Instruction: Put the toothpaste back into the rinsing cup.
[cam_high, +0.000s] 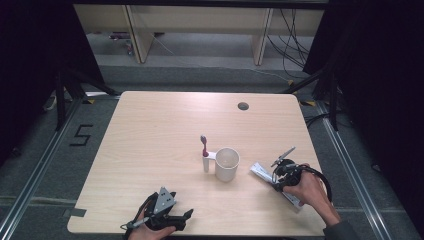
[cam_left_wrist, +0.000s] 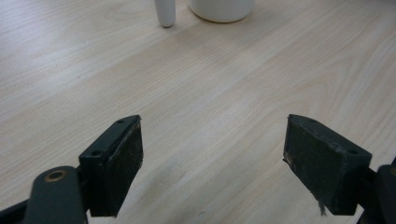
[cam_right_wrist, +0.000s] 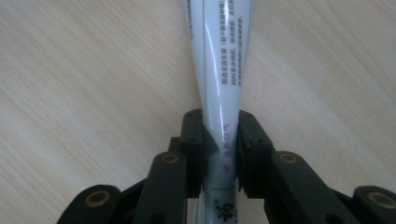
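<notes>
The tube (cam_right_wrist: 219, 70) looks like glossy, smooth white plastic. The table (cam_high: 160, 125) is pale matt wood grain; the cup (cam_high: 226, 164) is smooth and white.

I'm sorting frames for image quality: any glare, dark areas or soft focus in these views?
High view: the table is evenly lit, the surroundings fall to black, and the cup casts little shadow. Right gripper view: a bright glare streak runs along the white tube, though its print stays legible. Left gripper view: the open left gripper looks slightly soft, with faint shadows beneath.
</notes>
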